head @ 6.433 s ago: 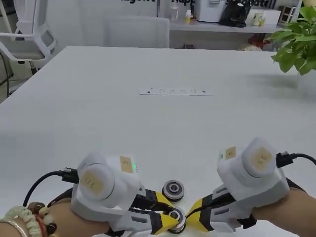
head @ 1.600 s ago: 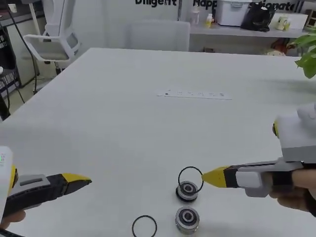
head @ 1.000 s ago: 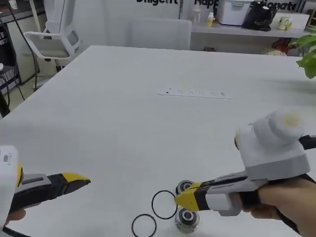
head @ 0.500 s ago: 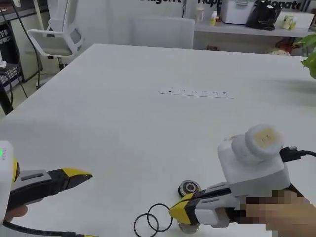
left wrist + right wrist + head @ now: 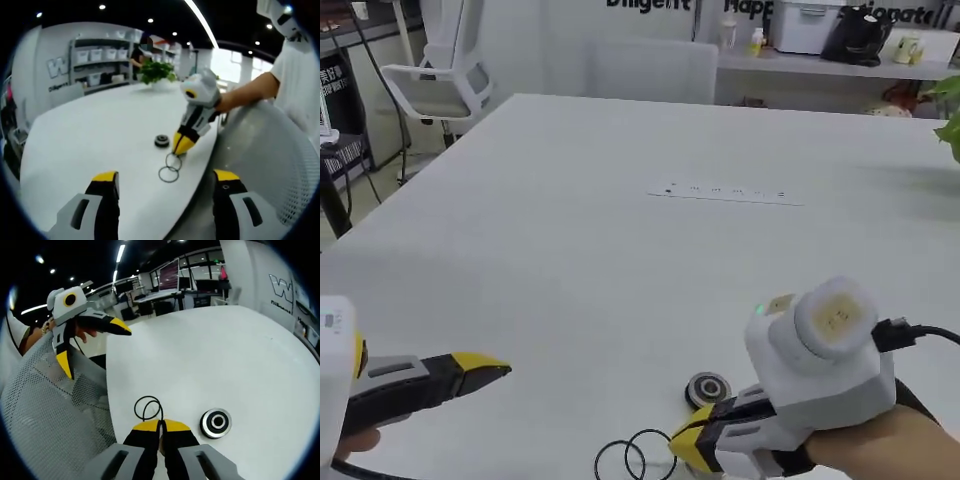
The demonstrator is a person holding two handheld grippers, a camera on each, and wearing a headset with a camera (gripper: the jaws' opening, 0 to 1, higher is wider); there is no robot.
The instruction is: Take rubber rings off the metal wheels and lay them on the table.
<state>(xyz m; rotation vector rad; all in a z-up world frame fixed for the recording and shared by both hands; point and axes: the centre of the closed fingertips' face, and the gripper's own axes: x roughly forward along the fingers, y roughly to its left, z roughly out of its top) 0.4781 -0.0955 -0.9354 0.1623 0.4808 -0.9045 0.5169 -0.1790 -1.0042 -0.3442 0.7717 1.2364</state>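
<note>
The right gripper (image 5: 160, 425) has its fingers (image 5: 147, 427) clenched, and a thin black ring (image 5: 147, 398) loops out just ahead of their tips. It seems pinched by its near rim, though the contact is too small to be sure. The ring sits low at the surface (image 5: 620, 250), touching or overlapping the other ring (image 5: 599, 461), which lies flat just beyond it. A wheel (image 5: 216, 423) stands just beside the fingers, to their right, apart from both rings. The left gripper (image 5: 485, 368) hangs well apart, its fingers (image 5: 106, 181) released wide and holding nothing. The ring is likely light, soft and floppy, and may cling to a finger on release. It is best taken with a short pinch across its rim. The wheel looks heavy and stiff, and could roll if nudged.
</note>
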